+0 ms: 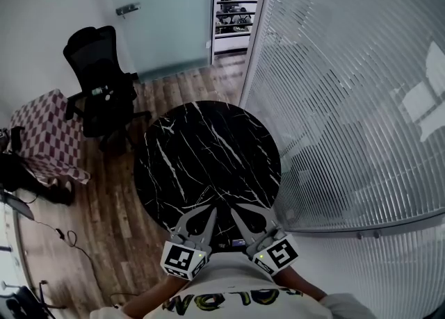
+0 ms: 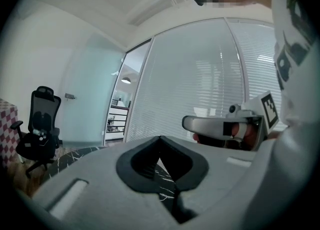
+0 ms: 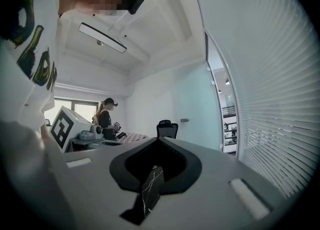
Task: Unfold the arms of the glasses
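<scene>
The left gripper [image 1: 211, 212] and the right gripper [image 1: 234, 213] were found closed and empty, jaws together. They were held side by side over the near edge of the round black white-veined marble bench [image 1: 208, 137], tips angled towards each other. The glasses could not be made out in any view. A black mesh office chair [image 1: 101, 81] was noted beyond the bench on the wooden floor [image 1: 118, 213].

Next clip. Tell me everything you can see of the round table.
The table is round, its glossy black top veined in white like marble. It stands level on the wood floor, close beside the glass wall. Nothing can be seen lying on its visible top. Its base is hidden; the left gripper and right gripper, both shut, cover its near edge.
</scene>
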`<state>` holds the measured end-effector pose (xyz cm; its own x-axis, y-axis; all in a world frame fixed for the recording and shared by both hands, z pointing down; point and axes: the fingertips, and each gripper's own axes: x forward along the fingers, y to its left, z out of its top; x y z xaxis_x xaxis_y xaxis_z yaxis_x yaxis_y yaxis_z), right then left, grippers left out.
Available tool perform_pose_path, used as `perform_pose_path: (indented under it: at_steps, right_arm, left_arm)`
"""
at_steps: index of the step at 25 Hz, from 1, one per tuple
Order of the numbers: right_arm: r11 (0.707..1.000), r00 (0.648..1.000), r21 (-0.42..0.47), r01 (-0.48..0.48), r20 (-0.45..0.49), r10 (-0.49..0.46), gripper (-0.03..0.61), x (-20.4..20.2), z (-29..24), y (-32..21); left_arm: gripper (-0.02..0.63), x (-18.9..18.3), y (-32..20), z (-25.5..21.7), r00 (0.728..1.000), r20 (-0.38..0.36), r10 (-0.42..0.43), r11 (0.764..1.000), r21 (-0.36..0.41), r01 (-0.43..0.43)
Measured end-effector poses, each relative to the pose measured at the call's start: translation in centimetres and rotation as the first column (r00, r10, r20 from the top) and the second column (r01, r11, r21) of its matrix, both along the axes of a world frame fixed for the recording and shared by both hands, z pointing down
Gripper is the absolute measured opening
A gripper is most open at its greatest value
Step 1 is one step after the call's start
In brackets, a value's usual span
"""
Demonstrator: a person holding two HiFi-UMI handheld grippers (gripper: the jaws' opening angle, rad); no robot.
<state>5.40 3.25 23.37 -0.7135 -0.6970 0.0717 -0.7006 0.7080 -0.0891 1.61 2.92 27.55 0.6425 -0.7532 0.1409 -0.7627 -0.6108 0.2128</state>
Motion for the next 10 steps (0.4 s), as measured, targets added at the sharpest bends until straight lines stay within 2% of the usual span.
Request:
perform_pose_path:
  at_steps: [10]
  right_arm:
    - [1.000,1.000,0.016,0.014,0.010,-0.014,0.003,0.1,-1.0,0.3]
  left_arm:
    - [0.002,0.2,0.3,-0.4,1.000,0.003,-0.002,1.000,-0.012,0.002]
